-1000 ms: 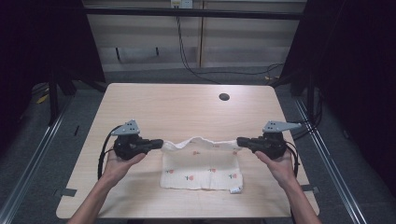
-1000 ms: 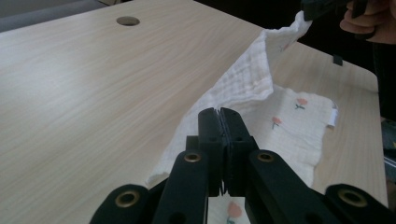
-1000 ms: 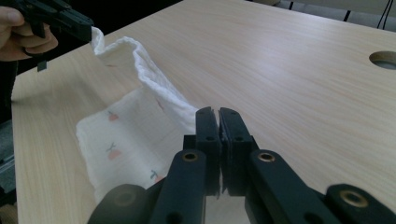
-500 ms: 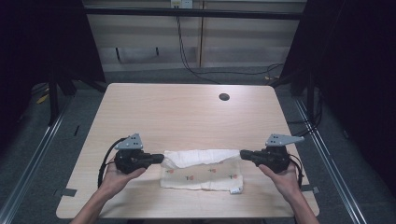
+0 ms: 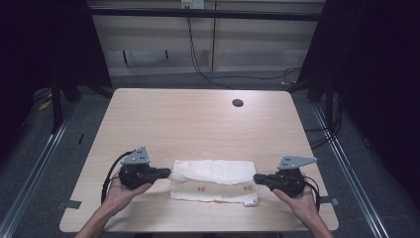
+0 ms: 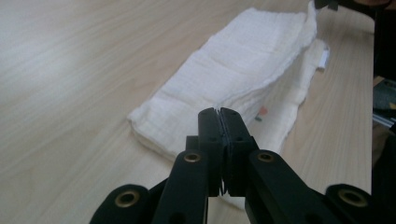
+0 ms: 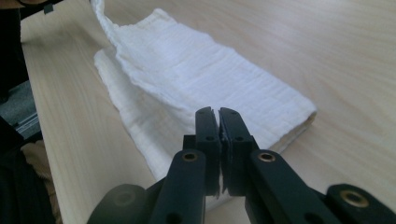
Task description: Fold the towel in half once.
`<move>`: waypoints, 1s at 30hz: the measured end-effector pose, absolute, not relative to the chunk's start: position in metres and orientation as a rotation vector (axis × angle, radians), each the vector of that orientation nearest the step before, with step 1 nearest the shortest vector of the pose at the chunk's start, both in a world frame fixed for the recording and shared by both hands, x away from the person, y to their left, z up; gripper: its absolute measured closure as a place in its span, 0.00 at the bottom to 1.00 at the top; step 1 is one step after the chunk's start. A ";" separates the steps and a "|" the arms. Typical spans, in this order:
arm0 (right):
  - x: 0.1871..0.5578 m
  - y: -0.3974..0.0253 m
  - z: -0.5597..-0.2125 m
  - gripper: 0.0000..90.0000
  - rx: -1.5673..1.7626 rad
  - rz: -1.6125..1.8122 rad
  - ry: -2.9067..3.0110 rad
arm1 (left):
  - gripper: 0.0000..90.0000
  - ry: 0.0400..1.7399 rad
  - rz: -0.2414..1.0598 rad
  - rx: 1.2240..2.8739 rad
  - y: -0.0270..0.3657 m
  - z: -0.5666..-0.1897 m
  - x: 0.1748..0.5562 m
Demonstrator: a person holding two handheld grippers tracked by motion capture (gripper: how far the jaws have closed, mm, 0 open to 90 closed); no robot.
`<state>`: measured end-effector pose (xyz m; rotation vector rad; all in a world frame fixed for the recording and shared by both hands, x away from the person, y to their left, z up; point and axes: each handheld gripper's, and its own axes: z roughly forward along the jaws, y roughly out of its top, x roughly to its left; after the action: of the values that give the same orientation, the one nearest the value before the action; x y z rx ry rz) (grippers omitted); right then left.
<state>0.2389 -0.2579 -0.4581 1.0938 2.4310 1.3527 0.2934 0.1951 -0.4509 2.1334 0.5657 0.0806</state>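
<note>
White cloth (image 5: pixel 213 179) stretched between two tools at the near edge of the tabletop (image 5: pixel 198 119)

The cloth's long axis runs left to right, and each tool sits at one short end: the left tool (image 5: pixel 166 173) has its jaws pressed shut on the upper layer's left corner, the right tool (image 5: pixel 257 178) likewise clamped on the right corner. That top layer is folded toward the person but stops short of the near hem, so a strip with small printed marks and a tag lies bare. Both hands are equally close; the fold would likely finish by drawing both corners nearer together
</note>
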 end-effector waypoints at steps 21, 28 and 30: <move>0.228 -0.251 -0.479 0.86 1.111 1.256 2.504 | 0.87 0.563 0.004 2.197 0.193 -0.469 0.275; 0.228 -0.254 -0.474 0.74 1.145 1.291 2.457 | 0.78 0.625 0.010 2.102 0.198 -0.456 0.293; 0.229 -0.255 -0.472 0.70 1.146 1.301 2.435 | 0.75 0.654 0.005 2.080 0.197 -0.457 0.300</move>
<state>0.2286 -0.2552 -0.4719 1.1455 2.4351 1.3012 0.3001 0.1970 -0.4569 2.0805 0.6541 0.0052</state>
